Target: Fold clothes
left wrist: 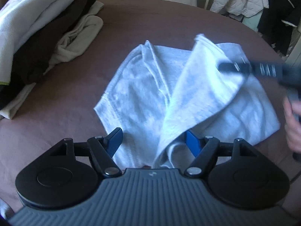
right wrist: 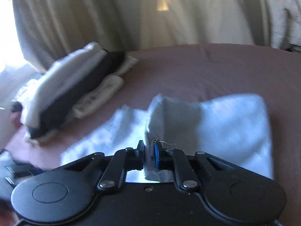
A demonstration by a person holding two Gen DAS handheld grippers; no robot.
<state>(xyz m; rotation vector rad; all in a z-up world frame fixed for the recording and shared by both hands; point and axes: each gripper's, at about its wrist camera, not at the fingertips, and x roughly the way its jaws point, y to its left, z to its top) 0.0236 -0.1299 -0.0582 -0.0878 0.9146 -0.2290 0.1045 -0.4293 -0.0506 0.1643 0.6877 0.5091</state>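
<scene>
We're mid-fold on the white garment point(left wrist: 188, 86), which lies crumpled in the middle of the brown bed cover point(left wrist: 169, 18), near us. Our right gripper point(right wrist: 149, 155) has its jaws pressed together on an edge of that cloth: the fabric runs right between the pads, and a flap of it lifts off the bed toward the middle of the piece. In the left wrist view that same tool shows as a dark blurred bar at the right, with a hand point(left wrist: 293, 120) behind it.

Our left gripper point(left wrist: 154, 141) hangs over the near end of the garment with its jaws spread wide. Cloth sits between the blue pads, but they aren't pressing on it, so nothing is held there.

At the far left the stack of folded clothes point(left wrist: 41, 43) waits, well apart from the piece in hand.

Our read: this is the fold-over step, one side being carried across. Next the lifted flap wants laying flat over the middle, and the left tongs probably need to close on the near edge to keep the cloth from dragging along.
</scene>
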